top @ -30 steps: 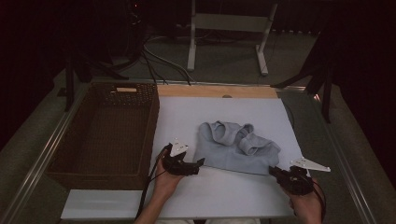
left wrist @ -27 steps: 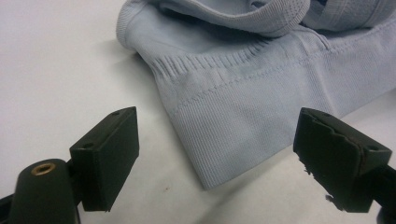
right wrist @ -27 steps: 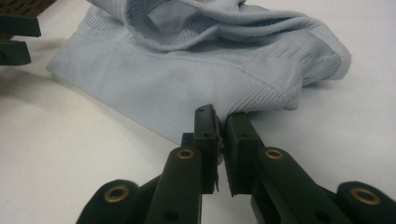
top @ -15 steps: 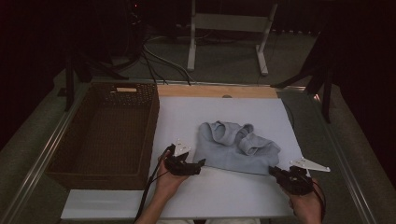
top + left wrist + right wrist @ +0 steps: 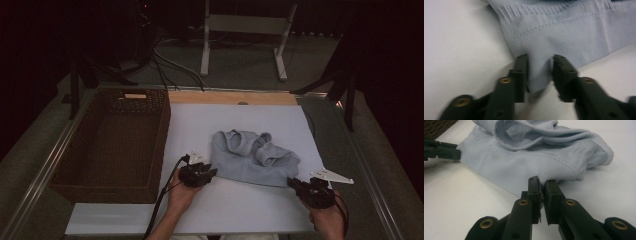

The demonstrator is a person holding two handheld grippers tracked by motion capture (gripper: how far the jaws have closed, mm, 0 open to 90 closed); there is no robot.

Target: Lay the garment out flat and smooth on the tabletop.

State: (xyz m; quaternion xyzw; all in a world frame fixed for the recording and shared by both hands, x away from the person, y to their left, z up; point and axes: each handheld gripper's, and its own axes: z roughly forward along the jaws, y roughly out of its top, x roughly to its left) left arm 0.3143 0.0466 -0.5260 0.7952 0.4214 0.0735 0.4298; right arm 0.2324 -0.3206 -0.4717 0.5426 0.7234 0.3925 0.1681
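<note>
A light blue-grey knit garment (image 5: 255, 160) lies crumpled on the white board (image 5: 240, 210). My left gripper (image 5: 214, 171) sits at its near left corner. In the left gripper view its jaws have just been closing, and that corner of the garment (image 5: 574, 32) bunches between the pads of my left gripper (image 5: 540, 62). My right gripper (image 5: 291, 182) is at the near right corner. The right gripper view has my right gripper (image 5: 542, 185) shut tight on the ribbed edge of the garment (image 5: 524, 162), with my left gripper (image 5: 457, 155) at the far corner.
A dark wicker basket (image 5: 165, 125) stands left of the board, close to my left hand. A wooden strip (image 5: 230, 97) runs along the board's far edge. Metal rails border the table, with cables and stand legs on the floor beyond.
My left gripper has crept a little toward the garment's near left corner. The right hand and the garment have stayed put.
</note>
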